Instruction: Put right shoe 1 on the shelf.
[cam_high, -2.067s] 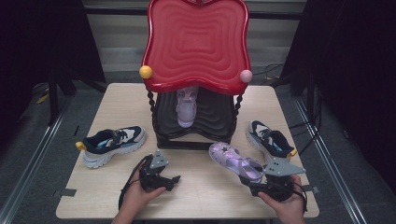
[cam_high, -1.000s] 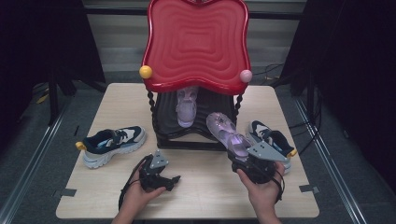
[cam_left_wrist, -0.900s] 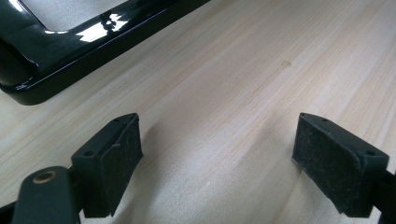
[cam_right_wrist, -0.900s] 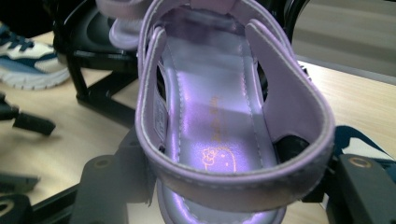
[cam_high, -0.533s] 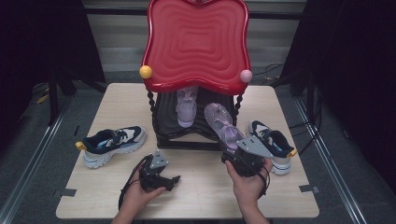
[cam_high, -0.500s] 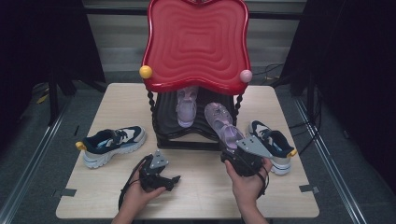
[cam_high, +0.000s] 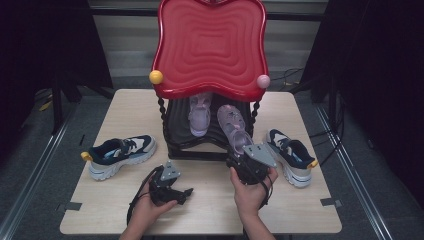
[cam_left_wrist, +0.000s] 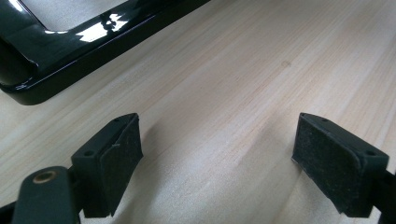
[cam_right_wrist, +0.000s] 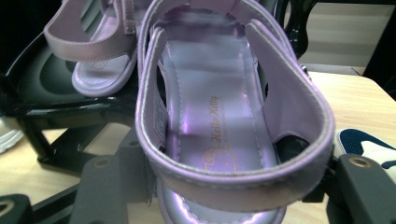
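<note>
The right gripper (cam_high: 246, 159) grips a purple sandal (cam_high: 234, 131) by its heel, toe on the shoe rack (cam_high: 176, 119) shelf beside its twin (cam_high: 199, 114) (shelving seems underway). Next: push it fully in, then release. The left gripper (cam_high: 177, 192) rests open before the rack.

A pale wooden tabletop (cam_high: 125, 107) stands on a grey floor (cam_high: 30, 165). Black curtains (cam_high: 45, 45) hang on both sides, metal rails (cam_high: 40, 162) run along the floor, and cables (cam_high: 292, 77) trail behind.
</note>
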